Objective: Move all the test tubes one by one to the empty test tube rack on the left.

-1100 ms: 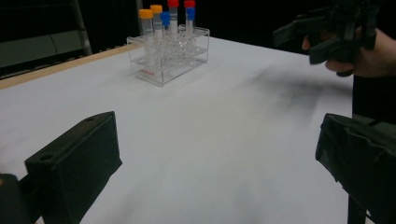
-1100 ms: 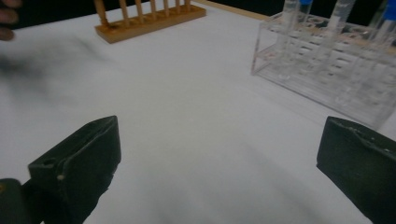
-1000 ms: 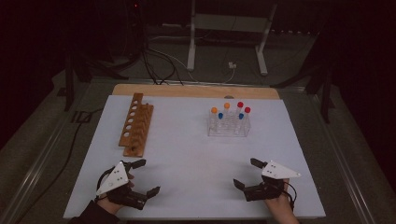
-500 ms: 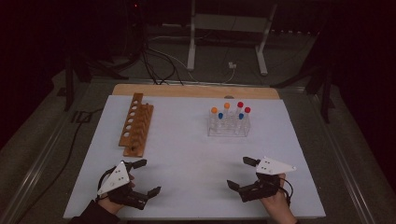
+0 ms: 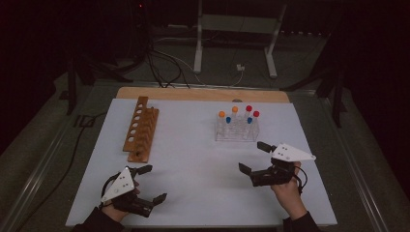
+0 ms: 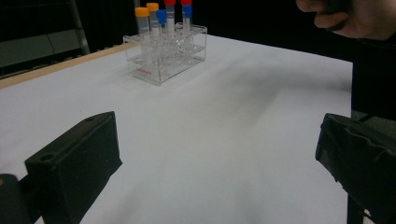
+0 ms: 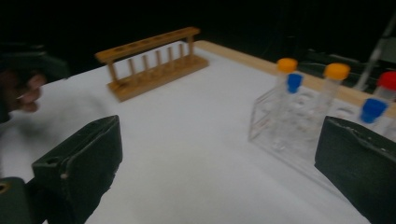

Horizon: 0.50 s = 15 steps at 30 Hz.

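A clear plastic rack (image 5: pixel 237 130) (image 6: pixel 164 51) (image 7: pixel 299 126) stands right of the table's middle, holding several capped tubes with orange, blue and red caps. A wooden tube rack (image 5: pixel 141 128) (image 7: pixel 154 60) lies empty at the left. My left gripper (image 5: pixel 152 183) (image 6: pixel 210 158) rests open near the front left edge with nothing between its jaws. Just below and in front of the clear rack, my right gripper (image 5: pixel 253 156) (image 7: pixel 219 158) hovers open and empty, a short gap away from the rack.
The white table top (image 5: pixel 193 159) has a wooden strip (image 5: pixel 203 94) along its far edge. Behind it stand a metal stand (image 5: pixel 237 29) and cables (image 5: pixel 159 63) on the dark floor.
My right gripper has moved forward and left, closer to the clear rack. The left gripper has stayed where it was.
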{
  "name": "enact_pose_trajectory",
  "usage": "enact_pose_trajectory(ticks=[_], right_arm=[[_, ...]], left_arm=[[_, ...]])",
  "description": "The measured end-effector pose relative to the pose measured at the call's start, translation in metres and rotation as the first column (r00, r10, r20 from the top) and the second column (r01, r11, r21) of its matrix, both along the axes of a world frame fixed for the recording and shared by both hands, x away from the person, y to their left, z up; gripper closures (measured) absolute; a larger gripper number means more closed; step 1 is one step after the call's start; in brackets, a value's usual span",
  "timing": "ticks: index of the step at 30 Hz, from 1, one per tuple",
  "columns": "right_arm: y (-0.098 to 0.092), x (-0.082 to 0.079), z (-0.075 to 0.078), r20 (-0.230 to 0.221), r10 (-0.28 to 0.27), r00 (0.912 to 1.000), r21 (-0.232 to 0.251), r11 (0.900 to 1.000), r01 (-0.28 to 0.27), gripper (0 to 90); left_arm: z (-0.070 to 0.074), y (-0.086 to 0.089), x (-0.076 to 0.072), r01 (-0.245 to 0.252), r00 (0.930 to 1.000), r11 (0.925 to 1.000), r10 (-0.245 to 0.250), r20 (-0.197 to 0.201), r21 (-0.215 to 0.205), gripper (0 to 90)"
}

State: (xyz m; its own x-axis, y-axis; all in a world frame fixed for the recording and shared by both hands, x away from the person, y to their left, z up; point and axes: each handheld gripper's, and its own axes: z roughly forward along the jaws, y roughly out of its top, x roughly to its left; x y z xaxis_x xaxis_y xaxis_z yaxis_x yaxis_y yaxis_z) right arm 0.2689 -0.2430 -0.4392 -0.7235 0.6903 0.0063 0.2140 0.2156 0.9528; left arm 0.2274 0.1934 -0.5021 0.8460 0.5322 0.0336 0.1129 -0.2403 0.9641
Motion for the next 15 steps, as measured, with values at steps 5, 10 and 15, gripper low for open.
enact_pose_trajectory(ticks=[5,10,15], right_arm=[[-0.003,0.017,0.004,-0.013,-0.023,0.9996,0.024,0.999,0.024,0.7],[-0.004,0.034,0.004,-0.017,-0.061,0.9980,0.025,0.998,0.061,3.1],[-0.005,0.050,0.001,-0.041,-0.090,0.9951,0.022,0.996,0.091,3.2]], left_arm=[[0.000,0.000,0.000,-0.003,1.0000,1.0000,0.003,0.002,0.003,0.6],[0.000,0.000,0.000,-0.004,1.0000,1.0000,0.004,0.003,0.002,0.6],[0.000,0.000,0.000,-0.004,1.0000,1.0000,0.004,0.006,0.003,0.6]])
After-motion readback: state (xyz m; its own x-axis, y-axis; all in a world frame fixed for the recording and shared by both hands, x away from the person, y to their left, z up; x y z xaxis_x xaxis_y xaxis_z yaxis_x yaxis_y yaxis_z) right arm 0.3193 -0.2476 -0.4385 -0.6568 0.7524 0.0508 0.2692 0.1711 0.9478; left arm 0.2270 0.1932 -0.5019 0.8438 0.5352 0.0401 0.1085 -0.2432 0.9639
